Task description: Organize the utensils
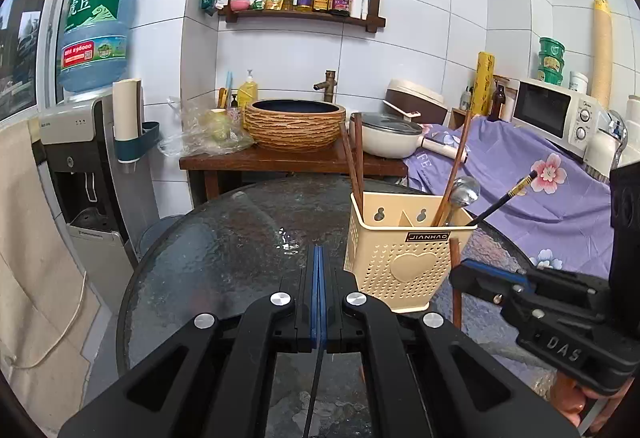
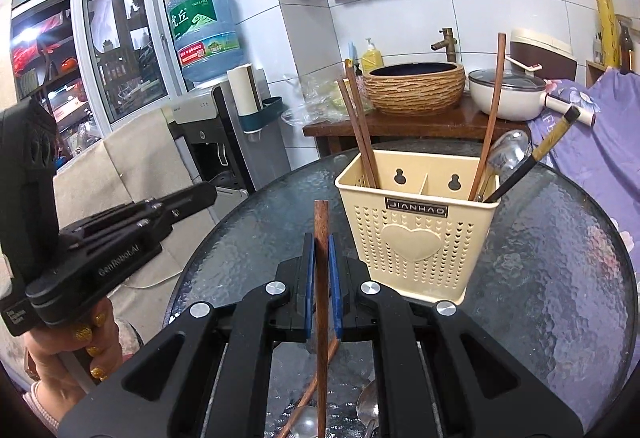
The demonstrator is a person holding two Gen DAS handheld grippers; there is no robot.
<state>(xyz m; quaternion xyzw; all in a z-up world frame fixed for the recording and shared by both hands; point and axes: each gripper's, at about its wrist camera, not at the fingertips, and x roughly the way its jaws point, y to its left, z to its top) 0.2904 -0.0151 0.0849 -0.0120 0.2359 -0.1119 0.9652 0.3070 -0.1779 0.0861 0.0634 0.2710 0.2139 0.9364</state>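
A cream perforated utensil holder (image 1: 404, 254) (image 2: 420, 234) stands on the round glass table (image 1: 224, 238) (image 2: 560, 238). It holds brown chopsticks (image 2: 360, 134), a metal spoon (image 2: 508, 154) and a black chopstick with a gold end (image 2: 536, 158). My right gripper (image 2: 321, 258) is shut on a brown wooden chopstick (image 2: 321, 222), held upright just left of the holder; it shows in the left wrist view (image 1: 460, 274). My left gripper (image 1: 319, 266) is shut, with a thin black stick (image 1: 314, 390) hanging below its pads; it shows in the right wrist view (image 2: 208, 198).
Spoons (image 2: 368, 410) and another brown chopstick (image 2: 316, 386) lie on the glass under my right gripper. Behind the table stand a wooden stand with a woven basin (image 1: 294, 124), a white pot (image 1: 386, 136), a water dispenser (image 1: 80, 142) and a microwave (image 1: 556, 114).
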